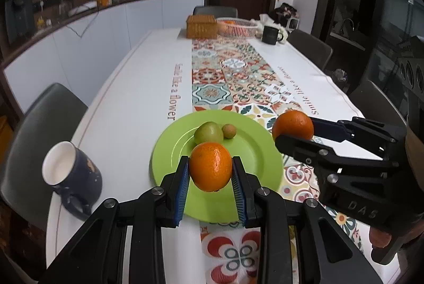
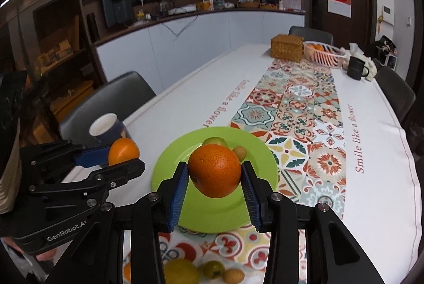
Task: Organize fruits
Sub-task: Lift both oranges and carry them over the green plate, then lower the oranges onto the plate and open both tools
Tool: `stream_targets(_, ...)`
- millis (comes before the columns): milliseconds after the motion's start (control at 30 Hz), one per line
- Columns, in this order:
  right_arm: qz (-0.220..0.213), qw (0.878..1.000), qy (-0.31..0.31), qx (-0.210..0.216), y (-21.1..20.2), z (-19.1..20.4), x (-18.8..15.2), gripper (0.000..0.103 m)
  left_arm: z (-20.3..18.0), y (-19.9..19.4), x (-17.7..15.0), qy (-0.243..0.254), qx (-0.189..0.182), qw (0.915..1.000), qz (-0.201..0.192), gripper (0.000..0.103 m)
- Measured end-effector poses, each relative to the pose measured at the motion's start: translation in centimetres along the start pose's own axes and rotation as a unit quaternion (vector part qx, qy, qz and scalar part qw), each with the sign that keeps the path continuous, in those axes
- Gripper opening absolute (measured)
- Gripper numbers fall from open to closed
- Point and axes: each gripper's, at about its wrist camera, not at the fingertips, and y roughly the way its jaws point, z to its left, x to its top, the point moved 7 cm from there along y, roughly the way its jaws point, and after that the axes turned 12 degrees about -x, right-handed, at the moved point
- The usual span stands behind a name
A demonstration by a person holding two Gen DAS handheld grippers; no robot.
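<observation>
Oranges fill both grippers: the left gripper is closed narrowly on a smooth orange, its blue pads pressed to the fruit's two sides, and the right gripper clamps a slightly larger, pebbled orange the same way, jaws a little wider. Each fruit hangs clear above the green plate, which lies just below and ahead of both grippers on the table. On the plate, just beyond the held fruit, sit a green fruit and a small tan fruit, touching each other. Left of the left gripper stands a dark blue mug with a white inside. Beneath the right gripper, on the patterned runner, lie a yellow fruit, another green one and another small tan one.
</observation>
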Motion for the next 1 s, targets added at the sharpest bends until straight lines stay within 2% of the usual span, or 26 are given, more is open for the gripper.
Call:
stream_targets(533, 0.1, 0.995, -0.006, -0.002, 8.7, 0.0, -1.4, 0.042, 3.6, 8.1, -0.5, -0.029, -0.002, 0.996, 0.085, 0.031)
stream_targets(733, 0.114, 0.993, -0.006, -0.008, 10.0, -0.2, -2.3, 0.042, 4.2, 9.8, -1.4, -0.028, 0.009, 0.9939, 0.106, 0.031)
stream_targets(767, 0.116, 0.993, -0.005, -0.008, 10.1, -0.2, -2.3, 0.042, 4.3, 9.9, -1.4, -0.028, 0.01, 0.9936, 0.109, 0.033)
stream_targets(833, 0.118, 0.993, -0.003, -0.005, 10.3, -0.3, -2.4, 0.042, 4.4, 9.9, -1.5, -0.025, 0.017, 0.9934, 0.11, 0.045)
stream_targets(967, 0.125, 0.992, 0.006, -0.006, 10.5, -0.5, -2.6, 0.043, 4.8, 8.9, -1.4, -0.018, 0.041, 0.9937, 0.103, 0.054)
stream_targets(1000, 0.124, 0.992, 0.01, -0.004, 10.3, -0.7, -2.6, 0.046, 4.8, 8.6, -1.4, -0.017, 0.045, 0.9938, 0.1, 0.057)
